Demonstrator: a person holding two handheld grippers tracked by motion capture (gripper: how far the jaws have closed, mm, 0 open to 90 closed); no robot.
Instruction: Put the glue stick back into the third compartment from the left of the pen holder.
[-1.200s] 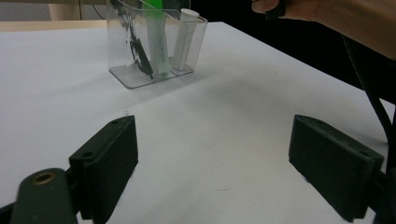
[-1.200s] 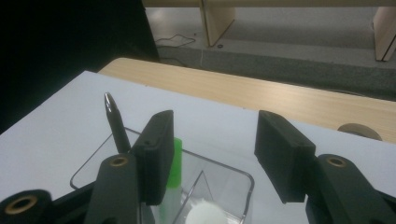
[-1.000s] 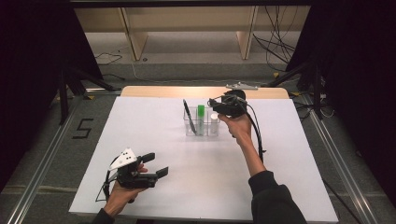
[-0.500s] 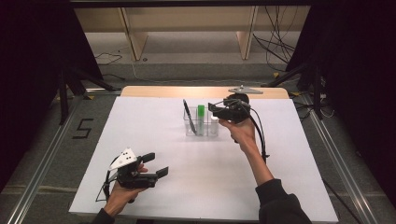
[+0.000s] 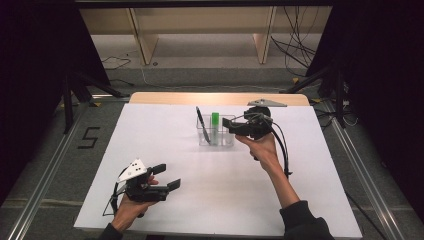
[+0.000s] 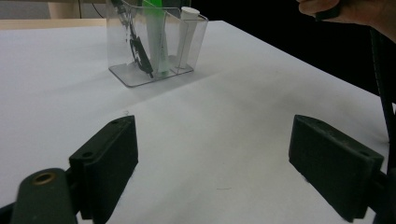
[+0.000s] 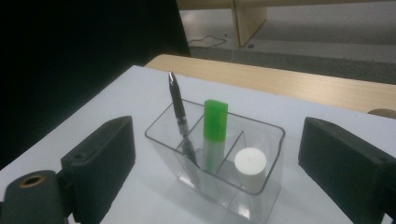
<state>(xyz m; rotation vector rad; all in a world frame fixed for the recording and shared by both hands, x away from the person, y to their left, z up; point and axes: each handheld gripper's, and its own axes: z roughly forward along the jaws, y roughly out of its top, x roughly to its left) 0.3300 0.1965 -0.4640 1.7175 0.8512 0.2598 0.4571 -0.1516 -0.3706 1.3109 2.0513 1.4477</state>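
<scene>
Standing in the clear organizer, pen, green-capped marker and white tube are being left by the right gripper, whose jaws have just been opening and hold nothing; the left gripper is being held spread and empty.

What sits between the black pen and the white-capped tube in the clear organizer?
A green-capped marker stands upright between the black pen and the white-capped tube inside the clear organizer, as the right gripper view shows.
</scene>
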